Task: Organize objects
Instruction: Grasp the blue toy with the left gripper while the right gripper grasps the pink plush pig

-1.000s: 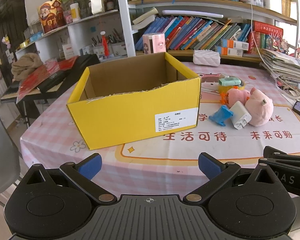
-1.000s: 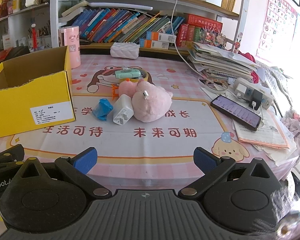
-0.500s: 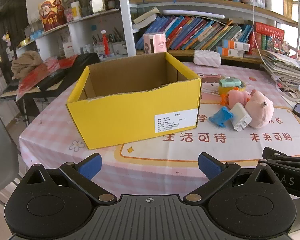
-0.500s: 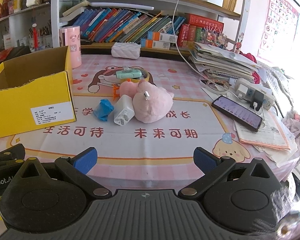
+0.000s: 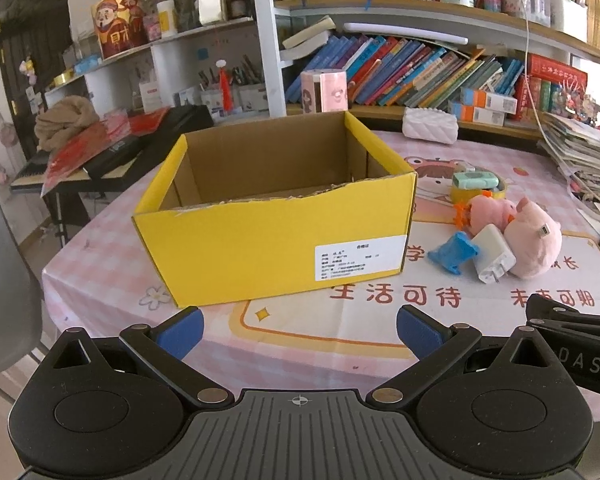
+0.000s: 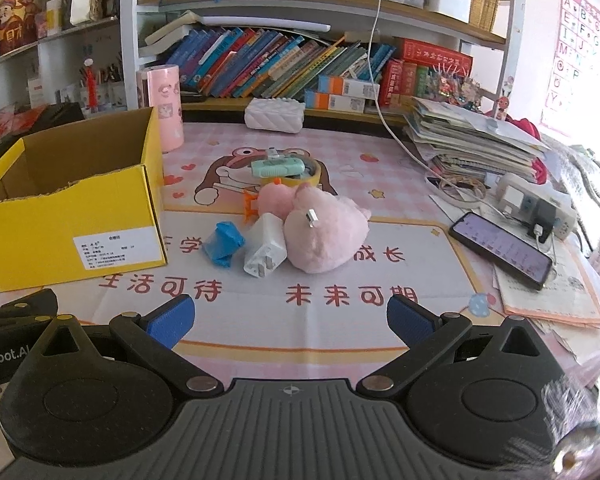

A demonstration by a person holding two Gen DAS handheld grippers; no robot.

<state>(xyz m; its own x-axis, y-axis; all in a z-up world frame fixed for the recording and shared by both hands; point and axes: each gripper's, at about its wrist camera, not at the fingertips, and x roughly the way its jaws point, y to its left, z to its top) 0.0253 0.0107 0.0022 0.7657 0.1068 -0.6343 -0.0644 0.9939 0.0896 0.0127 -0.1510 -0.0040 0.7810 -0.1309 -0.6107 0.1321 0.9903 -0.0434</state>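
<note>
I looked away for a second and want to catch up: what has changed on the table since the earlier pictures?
Both views edged slightly closer to the table; nothing was grasped or released. The left claw and right claw stay open and empty. The yellow box, blue clip, white charger and pink plush lie where they were.

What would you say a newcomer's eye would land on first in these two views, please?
Most likely the bright yellow cardboard box, open-topped and seemingly empty, on the left of the pink tablecloth. Next, the small heap right of it: a pink plush toy touching a white charger and a blue clip. Both grippers, left and right, hover open at the table's near edge.
</note>
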